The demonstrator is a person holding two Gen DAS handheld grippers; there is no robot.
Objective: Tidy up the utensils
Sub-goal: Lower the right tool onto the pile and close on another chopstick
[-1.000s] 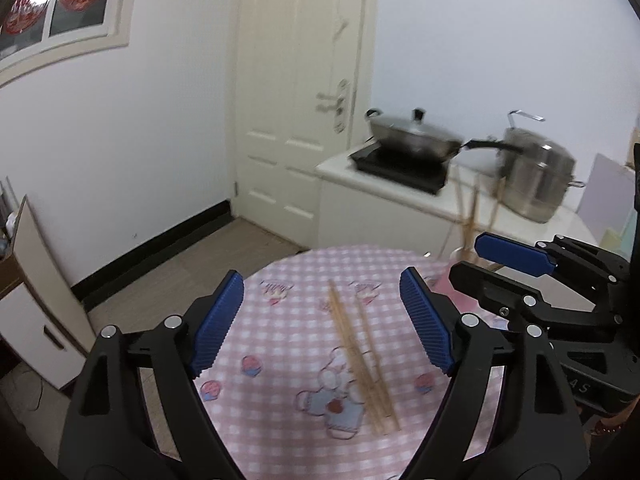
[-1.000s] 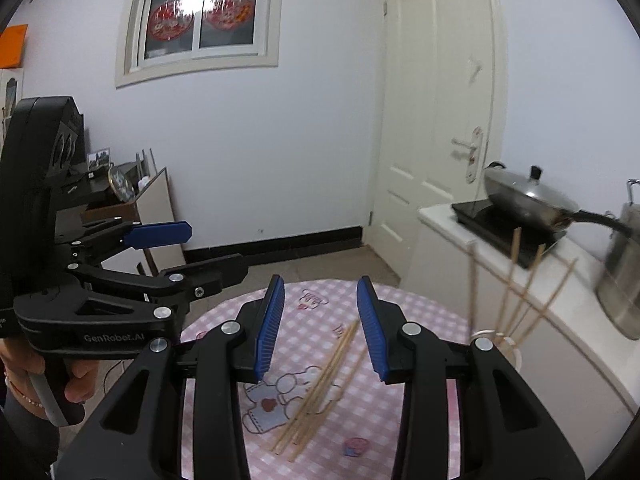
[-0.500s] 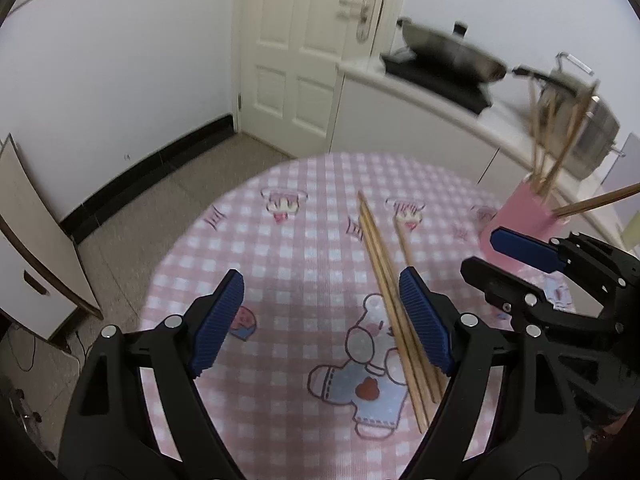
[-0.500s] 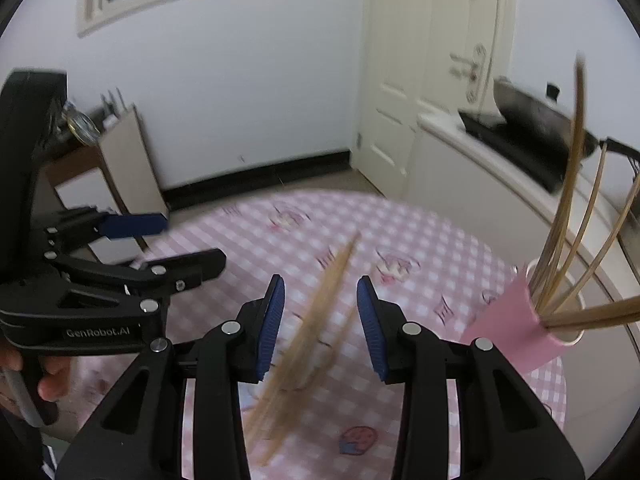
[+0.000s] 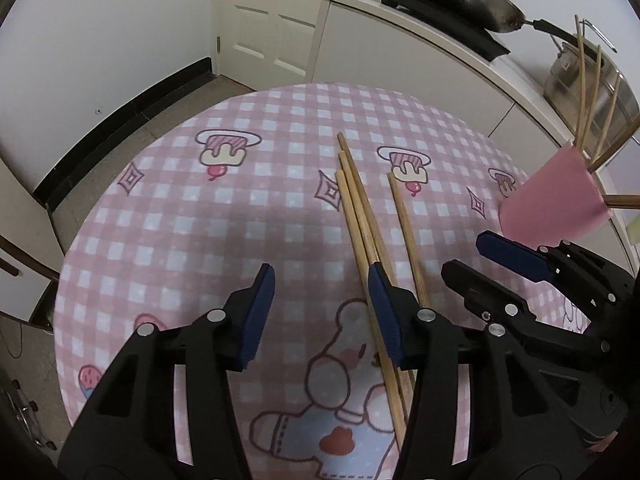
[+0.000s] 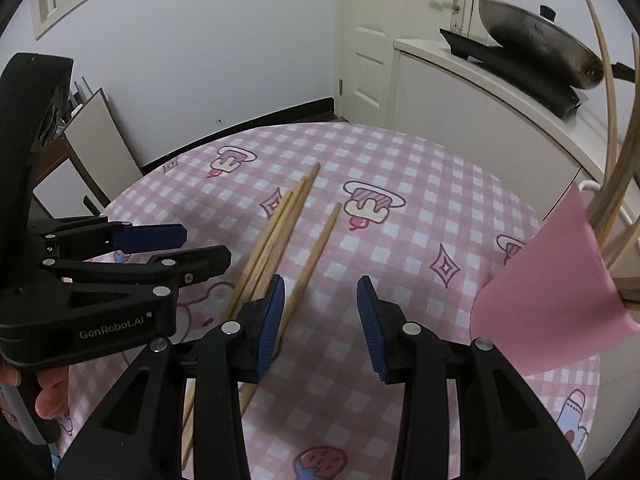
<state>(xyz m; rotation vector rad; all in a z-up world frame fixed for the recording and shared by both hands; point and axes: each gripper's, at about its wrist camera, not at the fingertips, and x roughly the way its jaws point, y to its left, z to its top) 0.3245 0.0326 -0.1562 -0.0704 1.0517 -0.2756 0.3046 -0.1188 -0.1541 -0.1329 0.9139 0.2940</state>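
Both grippers have dropped toward the table (image 5: pixel 168 200) since a second ago, views tipping from walls and door to the checked cloth. Left gripper (image 5: pixel 320 304): jaws have just been closing, now half-spread, nothing between the pads; its right pad sits over the bundle of chopsticks (image 5: pixel 356 216). Right gripper (image 6: pixel 320 316): jaws partly apart, empty, only cloth between them. Loose chopsticks on the table: four counted, three bunched side by side, one single stick (image 6: pixel 316 252) just beside them at their 3 o'clock, all running roughly 6 to 12 in the left view. Pink holder (image 5: pixel 556 196) at the table's 3 o'clock edge, with at least four more sticks standing in it. Counter behind: one pan (image 6: pixel 536 40) on a hob, one steel pot (image 5: pixel 592 84). A hand (image 6: pixel 44 396) holds the left gripper's grip.
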